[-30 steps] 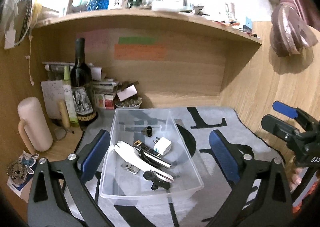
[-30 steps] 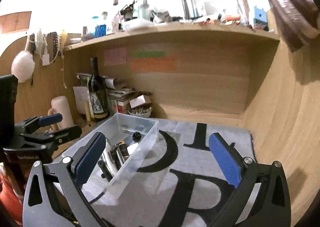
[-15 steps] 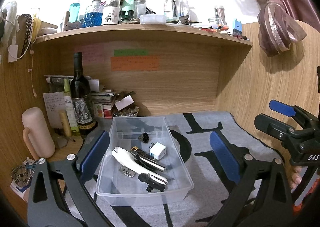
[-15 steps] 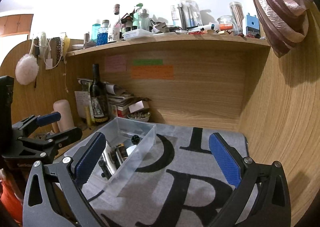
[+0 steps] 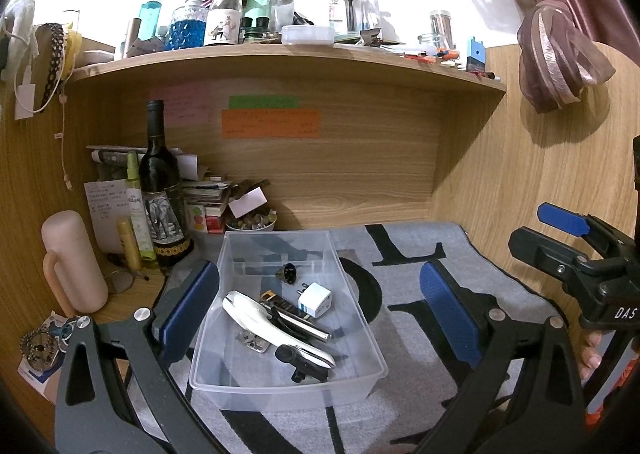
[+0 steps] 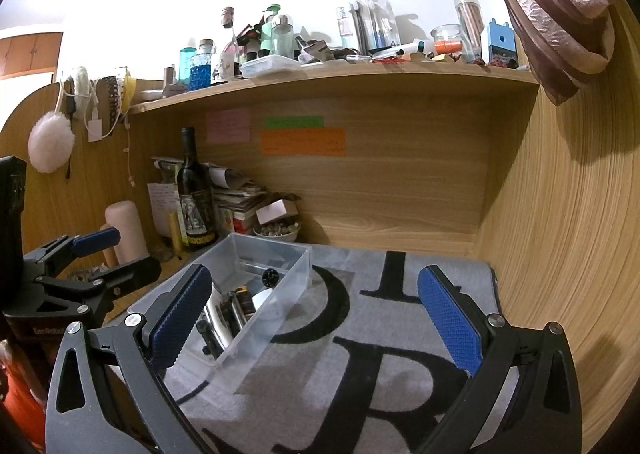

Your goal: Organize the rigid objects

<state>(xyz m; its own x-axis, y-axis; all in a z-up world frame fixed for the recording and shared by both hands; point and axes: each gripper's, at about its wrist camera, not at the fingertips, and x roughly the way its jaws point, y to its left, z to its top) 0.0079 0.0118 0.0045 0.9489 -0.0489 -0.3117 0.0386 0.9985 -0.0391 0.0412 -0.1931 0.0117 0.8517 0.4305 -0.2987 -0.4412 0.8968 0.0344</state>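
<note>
A clear plastic bin (image 5: pixel 360 382) stands on the grey lettered mat (image 5: pixel 400 266). In it lie a white curved tool (image 5: pixel 260 318), a white plug adapter (image 5: pixel 316 302), a black and silver bar (image 5: pixel 296 314), a small black round part (image 5: pixel 287 272) and a black clip (image 5: pixel 304 364). My left gripper (image 5: pixel 320 318) is open and empty, held above the bin's near end. My right gripper (image 6: pixel 316 318) is open and empty over the mat, right of the bin (image 6: pixel 296 274). The right gripper also shows in the left wrist view (image 5: pixel 560 238). The left gripper shows in the right wrist view (image 6: pixel 108 258).
A wine bottle (image 5: pixel 160 190), a pink mug (image 5: pixel 74 262), papers and a small bowl (image 5: pixel 250 222) crowd the back left corner. Wooden walls (image 6: pixel 560 214) close in the back and right. A cluttered shelf (image 5: pixel 280 54) runs overhead.
Both grippers have drawn back and tilted up a little, so the bin sits lower and smaller in view. Both stay open and empty.
</note>
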